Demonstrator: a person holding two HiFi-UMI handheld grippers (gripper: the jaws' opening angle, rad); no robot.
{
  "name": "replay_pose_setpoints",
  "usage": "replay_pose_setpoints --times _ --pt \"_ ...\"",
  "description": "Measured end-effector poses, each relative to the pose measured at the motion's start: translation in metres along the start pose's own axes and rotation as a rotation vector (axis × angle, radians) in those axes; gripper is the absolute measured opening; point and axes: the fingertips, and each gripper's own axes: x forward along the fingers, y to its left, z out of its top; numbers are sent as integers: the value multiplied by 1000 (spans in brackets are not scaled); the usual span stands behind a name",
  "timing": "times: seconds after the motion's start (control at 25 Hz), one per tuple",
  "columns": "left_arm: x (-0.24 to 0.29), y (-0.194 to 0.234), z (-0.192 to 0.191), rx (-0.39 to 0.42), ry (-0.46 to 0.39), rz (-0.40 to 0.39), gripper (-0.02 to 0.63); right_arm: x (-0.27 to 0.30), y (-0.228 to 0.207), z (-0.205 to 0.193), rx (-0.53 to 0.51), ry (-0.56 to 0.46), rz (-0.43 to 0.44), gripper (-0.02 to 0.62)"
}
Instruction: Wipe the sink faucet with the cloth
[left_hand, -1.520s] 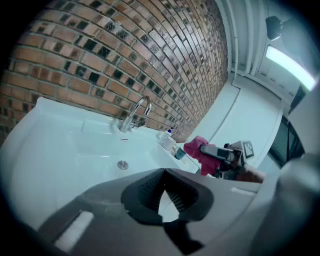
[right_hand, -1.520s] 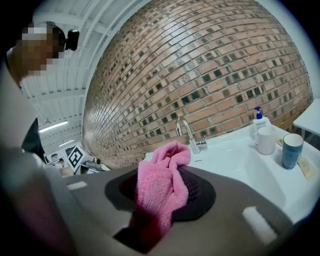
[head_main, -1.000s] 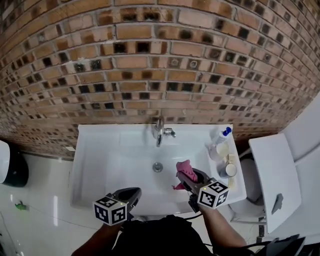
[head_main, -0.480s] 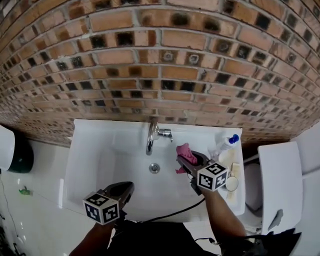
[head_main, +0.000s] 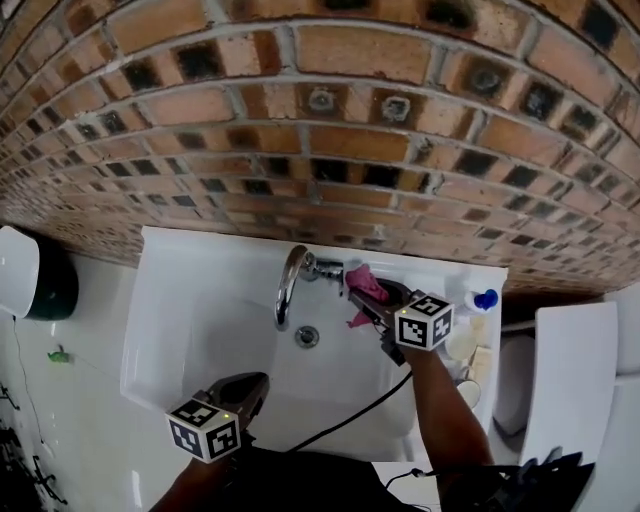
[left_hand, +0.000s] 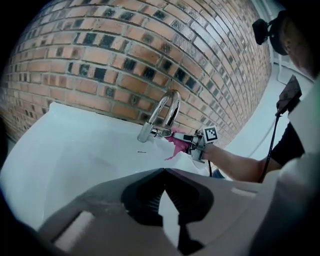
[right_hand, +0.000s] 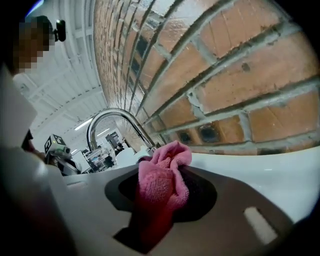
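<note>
Up front, the right gripper's (head_main: 368, 292) jaws are clamped on the pink cloth (right_hand: 162, 180), its bunched end just beside the faucet (head_main: 286, 285). The left gripper's (left_hand: 164, 173) jaws meet at their tips, empty, with the sink (head_main: 190, 300) ahead.

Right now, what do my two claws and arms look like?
Both the left claw and right claw are dark grey, tapered two-jaw tools, each carrying a white cube with black square markers. A black cable trails from the right one. You wear a black short-sleeved top.
</note>
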Motion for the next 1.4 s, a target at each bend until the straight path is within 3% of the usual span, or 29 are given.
replay_pose_setpoints --times 0.12,0.64,1.4 --pt "17 -5 7 -10 2 -3 3 13 -6 2 0 27 63 133" --pt "65 -14 7 -80 39 -8 3 39 -28 -8 -39 109 140 130" --pt "39 -29 1 -84 9 -43 3 22 4 -8 -272 164 78 126"
